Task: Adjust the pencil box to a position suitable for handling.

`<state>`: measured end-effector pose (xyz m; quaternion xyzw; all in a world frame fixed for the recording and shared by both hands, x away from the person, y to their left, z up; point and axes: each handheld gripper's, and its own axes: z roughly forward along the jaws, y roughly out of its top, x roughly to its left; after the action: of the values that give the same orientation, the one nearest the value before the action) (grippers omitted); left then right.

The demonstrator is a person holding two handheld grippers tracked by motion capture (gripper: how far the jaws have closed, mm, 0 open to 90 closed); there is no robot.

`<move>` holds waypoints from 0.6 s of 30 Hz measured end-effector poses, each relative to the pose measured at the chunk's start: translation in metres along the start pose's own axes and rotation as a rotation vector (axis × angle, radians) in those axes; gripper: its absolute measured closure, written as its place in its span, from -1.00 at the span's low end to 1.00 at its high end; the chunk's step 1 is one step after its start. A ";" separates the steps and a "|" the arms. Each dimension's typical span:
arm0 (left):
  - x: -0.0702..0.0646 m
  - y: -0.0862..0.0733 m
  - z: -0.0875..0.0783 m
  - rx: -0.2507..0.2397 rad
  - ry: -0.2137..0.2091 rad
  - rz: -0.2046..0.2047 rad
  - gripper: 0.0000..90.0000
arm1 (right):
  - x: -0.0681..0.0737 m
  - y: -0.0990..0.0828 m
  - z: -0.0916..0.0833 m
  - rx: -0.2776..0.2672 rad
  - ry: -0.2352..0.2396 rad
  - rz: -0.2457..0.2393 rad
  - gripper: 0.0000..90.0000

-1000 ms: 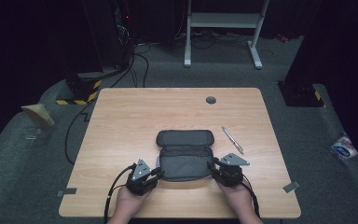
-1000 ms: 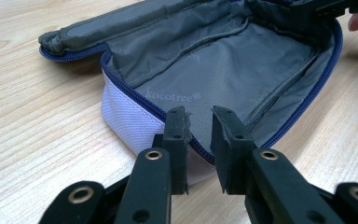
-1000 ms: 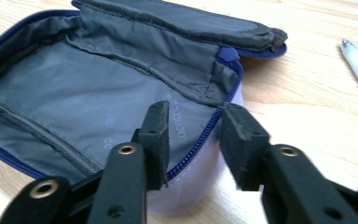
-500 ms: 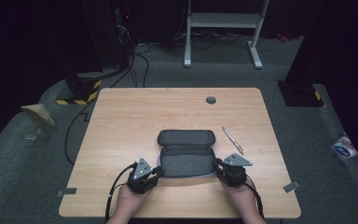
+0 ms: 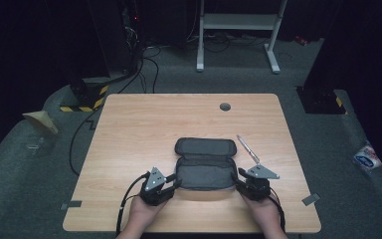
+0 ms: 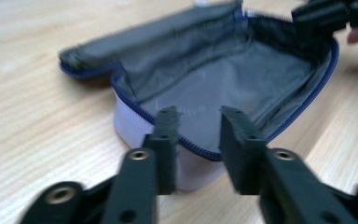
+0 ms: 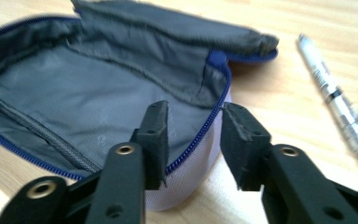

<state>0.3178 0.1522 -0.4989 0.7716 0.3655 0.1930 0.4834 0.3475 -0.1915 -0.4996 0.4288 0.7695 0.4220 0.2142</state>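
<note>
High view looks down; both gripper views closely share the pouch (image 6: pixel 223 88).

Bare table (image 5: pixel 144 129) lies beyond the open pouch (image 5: pixel 205 172); a pen (image 5: pixel 247 149) lies right.

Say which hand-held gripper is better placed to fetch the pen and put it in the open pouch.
Right. The pen lies on the table just beyond the right hand-held gripper, on that end of the pouch. The left hand-held gripper sits at the pouch's far end and would have to cross over it.
</note>
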 end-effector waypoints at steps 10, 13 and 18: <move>0.023 -0.007 -0.028 -0.047 0.087 -0.050 0.17 | -0.031 0.011 -0.015 -0.072 -0.031 0.050 0.20; 0.042 -0.021 -0.040 0.025 0.163 -0.069 0.12 | -0.051 0.011 -0.015 -0.062 -0.069 0.064 0.20; 0.064 -0.041 -0.054 0.127 0.273 -0.081 0.06 | -0.070 0.010 -0.008 -0.023 -0.125 0.054 0.21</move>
<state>0.3095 0.2433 -0.5140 0.7520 0.4700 0.2530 0.3868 0.3847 -0.2511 -0.4894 0.4725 0.7379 0.4089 0.2551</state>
